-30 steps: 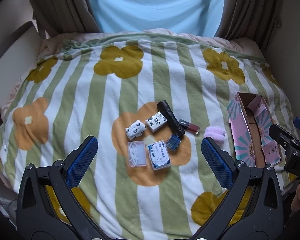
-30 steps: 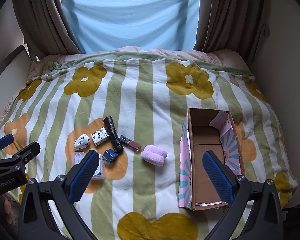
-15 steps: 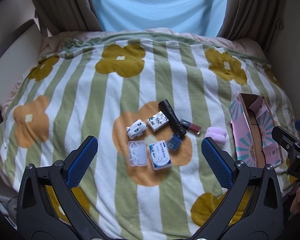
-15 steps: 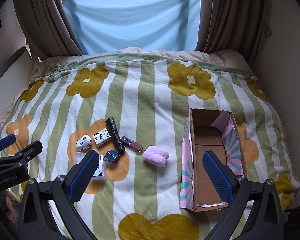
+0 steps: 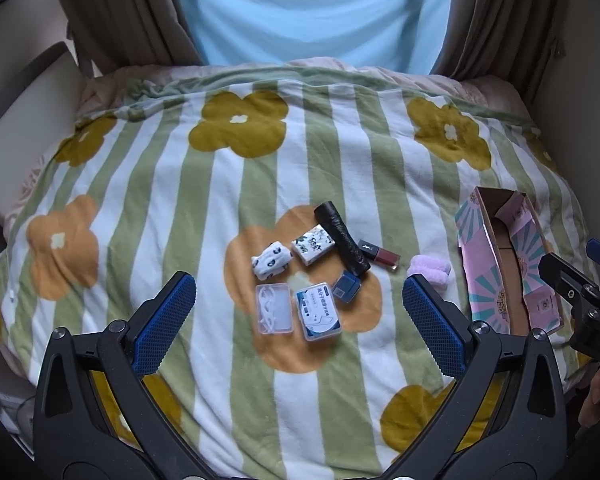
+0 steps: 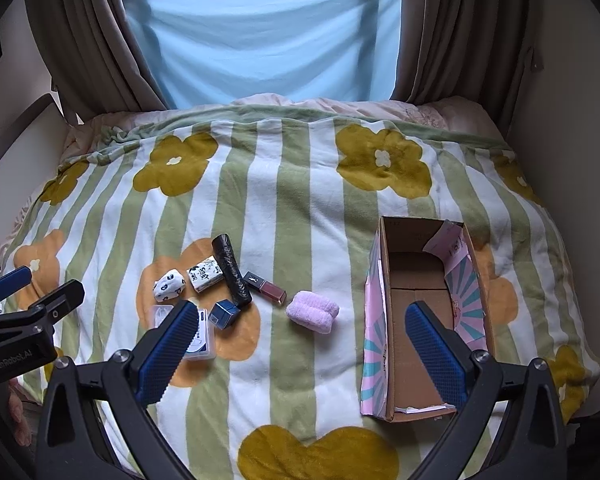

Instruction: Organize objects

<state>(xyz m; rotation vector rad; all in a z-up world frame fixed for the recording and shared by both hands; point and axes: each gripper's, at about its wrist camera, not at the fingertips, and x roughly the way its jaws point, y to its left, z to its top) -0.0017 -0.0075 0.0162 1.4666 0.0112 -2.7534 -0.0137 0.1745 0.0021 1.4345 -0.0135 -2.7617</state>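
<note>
Small items lie clustered on the striped flower blanket: a black roll (image 5: 342, 240), a patterned tissue pack (image 5: 313, 245), a spotted white bundle (image 5: 271, 262), a clear case (image 5: 274, 309), a white-blue box (image 5: 318, 312), a dark blue cube (image 5: 346, 287), a red lipstick (image 5: 380, 254) and a pink sock roll (image 5: 430, 271). An open pink cardboard box (image 6: 420, 312) sits to their right. My left gripper (image 5: 298, 322) is open above the near edge of the cluster. My right gripper (image 6: 300, 344) is open, between the pink sock roll (image 6: 313, 311) and the box.
The bed's blanket (image 6: 300, 184) fills both views. Curtains (image 6: 92, 40) and a blue sheet over the window stand behind it. A pale headboard or wall panel (image 5: 28, 120) is at the left. The bed drops off at the near and right edges.
Both grippers have drifted slightly, so the bed sits a little lower in both views. Nothing on the bed has moved and both stay open.
</note>
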